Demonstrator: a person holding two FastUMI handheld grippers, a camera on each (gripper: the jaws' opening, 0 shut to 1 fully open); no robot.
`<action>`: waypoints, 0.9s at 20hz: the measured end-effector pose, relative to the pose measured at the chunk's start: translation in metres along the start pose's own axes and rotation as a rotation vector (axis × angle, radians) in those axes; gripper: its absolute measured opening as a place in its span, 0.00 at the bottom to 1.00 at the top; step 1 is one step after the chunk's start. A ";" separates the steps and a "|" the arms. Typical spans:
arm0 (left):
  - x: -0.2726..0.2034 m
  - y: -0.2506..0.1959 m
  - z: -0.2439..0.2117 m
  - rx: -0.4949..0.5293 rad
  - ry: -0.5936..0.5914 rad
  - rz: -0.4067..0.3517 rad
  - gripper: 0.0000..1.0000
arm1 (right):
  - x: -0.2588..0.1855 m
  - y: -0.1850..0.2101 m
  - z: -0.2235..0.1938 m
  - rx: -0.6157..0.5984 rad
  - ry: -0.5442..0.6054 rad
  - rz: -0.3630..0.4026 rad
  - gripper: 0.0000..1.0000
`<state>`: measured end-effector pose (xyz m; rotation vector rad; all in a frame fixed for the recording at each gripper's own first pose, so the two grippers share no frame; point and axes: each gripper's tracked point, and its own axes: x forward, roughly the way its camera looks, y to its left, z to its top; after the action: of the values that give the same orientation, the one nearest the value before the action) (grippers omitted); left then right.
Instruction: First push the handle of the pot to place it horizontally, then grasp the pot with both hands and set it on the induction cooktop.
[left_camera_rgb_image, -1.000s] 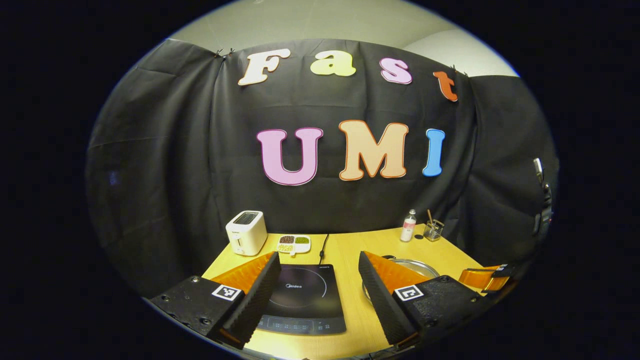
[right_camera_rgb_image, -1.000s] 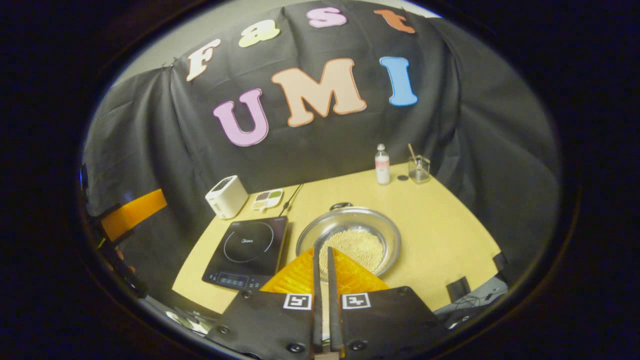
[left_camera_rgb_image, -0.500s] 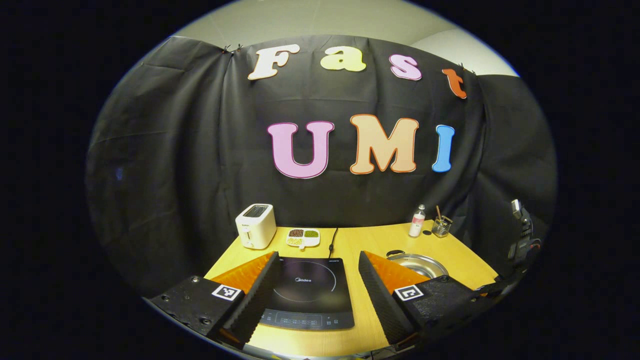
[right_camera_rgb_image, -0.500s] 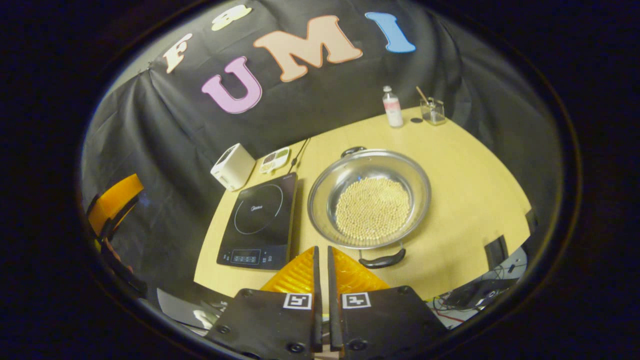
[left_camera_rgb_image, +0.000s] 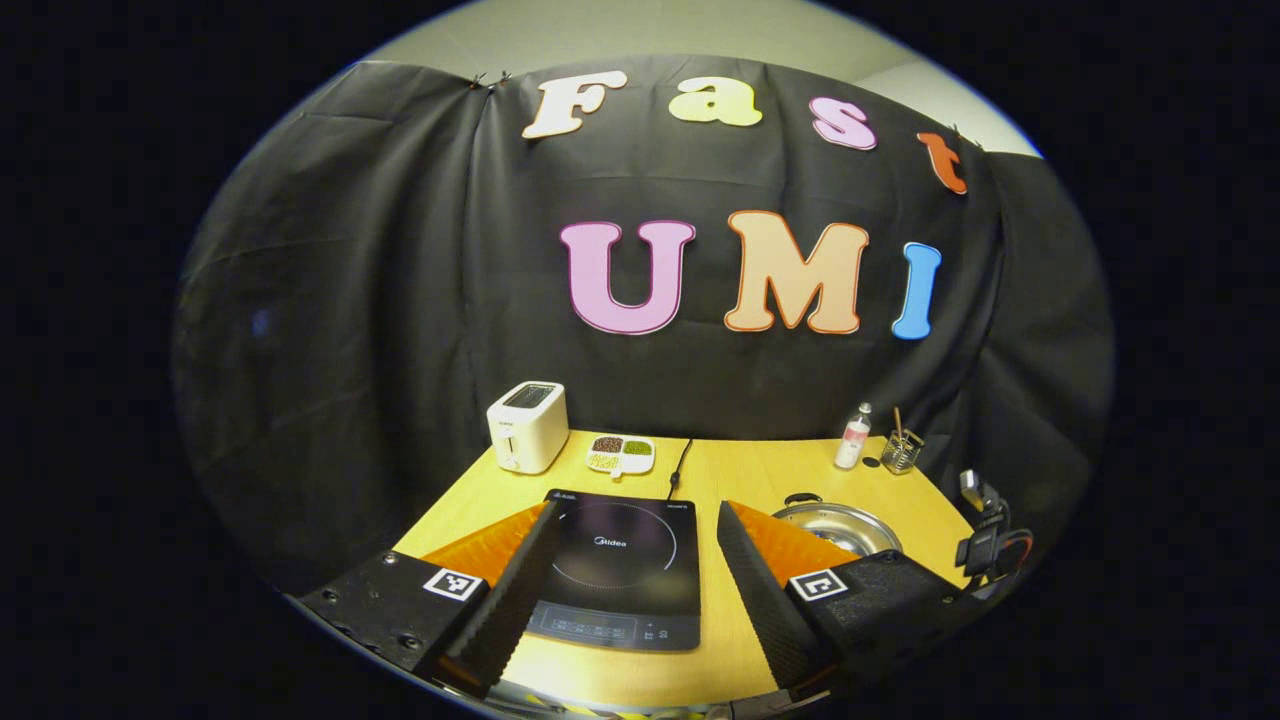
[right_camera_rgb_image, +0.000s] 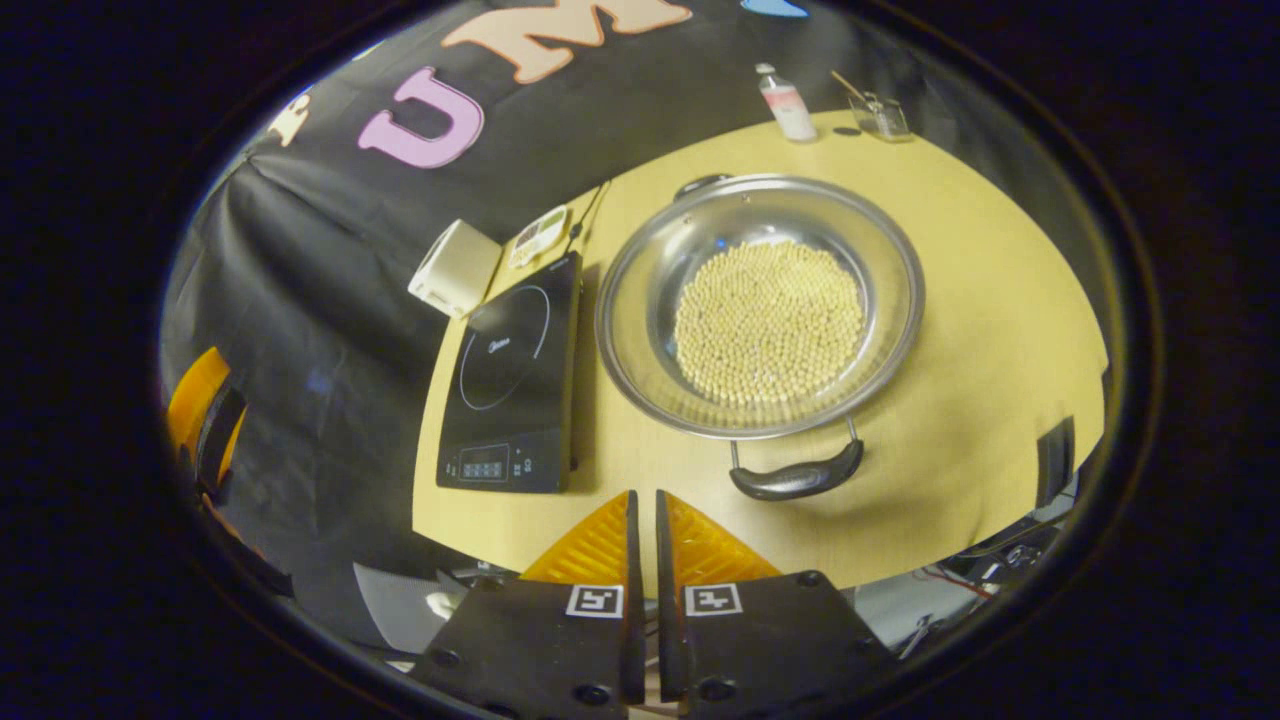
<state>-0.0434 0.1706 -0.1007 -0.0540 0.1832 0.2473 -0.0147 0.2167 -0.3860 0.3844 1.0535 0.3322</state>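
Below right gripper (right_camera_rgb_image: 643, 520), pot (right_camera_rgb_image: 760, 310) nearer

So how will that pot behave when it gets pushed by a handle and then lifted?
The pot looks like thin metal, wide and shallow, so it should slide or spin on the table rather than tip. Its load of beads probably adds weight and may shift or spill if tilted. The near handle looks firm enough to push.
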 end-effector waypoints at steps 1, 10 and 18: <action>0.002 -0.001 0.000 -0.003 0.004 0.008 0.92 | 0.006 -0.004 -0.003 0.002 0.026 -0.003 0.08; 0.018 -0.021 0.009 0.016 0.013 0.044 0.96 | 0.020 -0.027 -0.005 0.006 0.136 -0.010 0.08; 0.026 -0.037 0.011 0.029 0.012 0.048 0.96 | 0.019 -0.044 0.011 0.045 0.145 0.003 0.05</action>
<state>-0.0071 0.1417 -0.0939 -0.0225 0.2006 0.2921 0.0077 0.1842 -0.4157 0.4066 1.2039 0.3441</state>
